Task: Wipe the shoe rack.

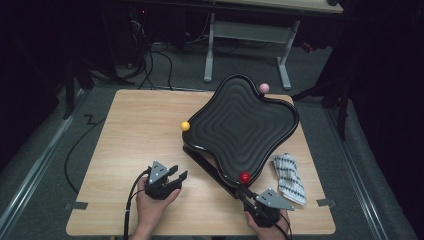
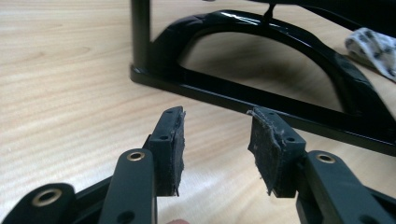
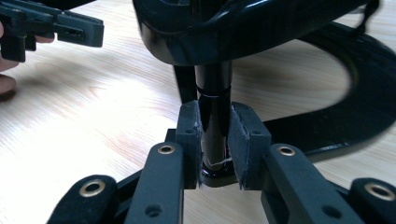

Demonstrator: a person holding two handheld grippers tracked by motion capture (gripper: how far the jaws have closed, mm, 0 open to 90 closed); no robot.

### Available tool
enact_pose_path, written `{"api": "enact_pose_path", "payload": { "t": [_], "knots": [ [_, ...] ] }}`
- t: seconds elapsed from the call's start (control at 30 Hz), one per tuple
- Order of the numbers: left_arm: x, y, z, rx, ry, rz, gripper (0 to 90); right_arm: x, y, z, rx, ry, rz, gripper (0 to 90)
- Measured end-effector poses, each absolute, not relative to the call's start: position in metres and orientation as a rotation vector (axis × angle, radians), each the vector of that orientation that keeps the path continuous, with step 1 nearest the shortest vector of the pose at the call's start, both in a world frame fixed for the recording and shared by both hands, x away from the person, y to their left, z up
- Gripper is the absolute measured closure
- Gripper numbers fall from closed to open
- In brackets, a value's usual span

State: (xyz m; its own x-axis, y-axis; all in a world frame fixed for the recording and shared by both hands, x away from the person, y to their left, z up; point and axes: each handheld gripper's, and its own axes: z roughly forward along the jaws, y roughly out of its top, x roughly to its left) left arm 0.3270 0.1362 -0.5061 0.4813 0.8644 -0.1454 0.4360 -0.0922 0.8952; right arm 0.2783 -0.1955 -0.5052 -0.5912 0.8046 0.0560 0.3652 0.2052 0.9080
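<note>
A glossy black wavy tray [image 1: 240,127] rests tilted on a black stand [image 1: 205,162]. At its corners sit a yellow ball [image 1: 185,126], a pink ball [image 1: 264,88] and a red ball [image 1: 244,177]. My right gripper [image 1: 243,192] is at the near corner, under the red ball. In the right gripper view it [image 3: 215,140] is shut on a black upright post [image 3: 213,93] beneath the tray's underside [image 3: 243,28]. My left gripper [image 1: 179,174] is open on the table, left of the stand. Nothing lies between its pads [image 2: 170,149], which face the stand's base bar [image 2: 261,100].
A folded white patterned cloth [image 1: 290,177] lies on the wooden table [image 1: 135,140] right of the tray, near the right gripper. The cloth [image 2: 373,44] also appears behind the stand in the left gripper view. Beyond the table is a desk frame [image 1: 210,50] and floor cables.
</note>
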Motion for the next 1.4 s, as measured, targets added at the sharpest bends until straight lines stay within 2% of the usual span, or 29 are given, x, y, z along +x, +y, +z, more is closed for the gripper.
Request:
{"api": "enact_pose_path", "payload": {
  "t": [0.17, 0.2, 0.33, 0.37, 0.4, 0.5, 0.53, 0.57, 0.63, 0.73, 0.77, 0.8, 0.83, 0.97, 1.0, 1.13, 1.4],
  "knots": [
    [0.34, 0.135, -0.506, 1.708, 1.145, 0.567, 54.4, 0.275, -0.212, -0.505, 1.129, 2.017, 1.338, 76.4],
    [0.343, 0.135, -0.506, 1.696, 1.156, 0.57, 54.4, 0.274, -0.217, -0.505, 1.147, 2.012, 1.345, 89.2],
    [0.352, 0.133, -0.507, 1.687, 1.176, 0.575, 53.1, 0.275, -0.235, -0.505, 1.204, 1.945, 1.353, 90.0],
    [0.357, 0.132, -0.508, 1.692, 1.187, 0.58, 53.1, 0.275, -0.238, -0.502, 1.184, 1.936, 1.342, 87.5],
    [0.362, 0.131, -0.509, 1.689, 1.21, 0.574, 52.8, 0.275, -0.239, -0.496, 1.172, 1.906, 1.362, 76.1],
    [0.376, 0.13, -0.507, 1.678, 1.247, 0.582, 52.9, 0.276, -0.231, -0.494, 1.152, 1.927, 1.349, 60.0],
    [0.376, 0.13, -0.507, 1.678, 1.247, 0.582, 53.0, 0.276, -0.231, -0.494, 1.152, 1.927, 1.349, 60.0],
    [0.383, 0.129, -0.504, 1.691, 1.242, 0.605, 53.0, 0.282, -0.222, -0.498, 1.171, 1.944, 1.325, 53.3],
    [0.389, 0.129, -0.502, 1.703, 1.243, 0.622, 53.7, 0.291, -0.215, -0.501, 1.203, 1.964, 1.343, 52.8],
    [0.398, 0.129, -0.503, 1.714, 1.258, 0.615, 54.2, 0.298, -0.206, -0.502, 1.197, 1.987, 1.336, 54.6],
    [0.4, 0.129, -0.503, 1.72, 1.261, 0.616, 55.7, 0.303, -0.198, -0.502, 1.202, 1.978, 1.318, 65.5],
    [0.404, 0.128, -0.503, 1.727, 1.262, 0.62, 56.8, 0.304, -0.197, -0.502, 1.213, 1.966, 1.324, 70.8],
    [0.409, 0.126, -0.503, 1.73, 1.255, 0.621, 57.9, 0.304, -0.198, -0.502, 1.227, 1.958, 1.321, 72.1],
    [0.421, 0.122, -0.498, 1.73, 1.231, 0.63, 61.3, 0.303, -0.203, -0.502, 1.209, 1.967, 1.312, 73.1],
    [0.421, 0.122, -0.498, 1.73, 1.231, 0.63, 58.6, 0.303, -0.203, -0.502, 1.209, 1.967, 1.312, 73.1],
    [0.425, 0.114, -0.502, 1.762, 1.145, 0.621, 72.5, 0.303, -0.213, -0.503, 1.214, 1.959, 1.336, 73.0],
    [0.403, 0.114, -0.502, 1.777, 1.134, 0.653, 74.2, 0.301, -0.222, -0.503, 1.206, 1.962, 1.33, 73.1]
  ]
}}
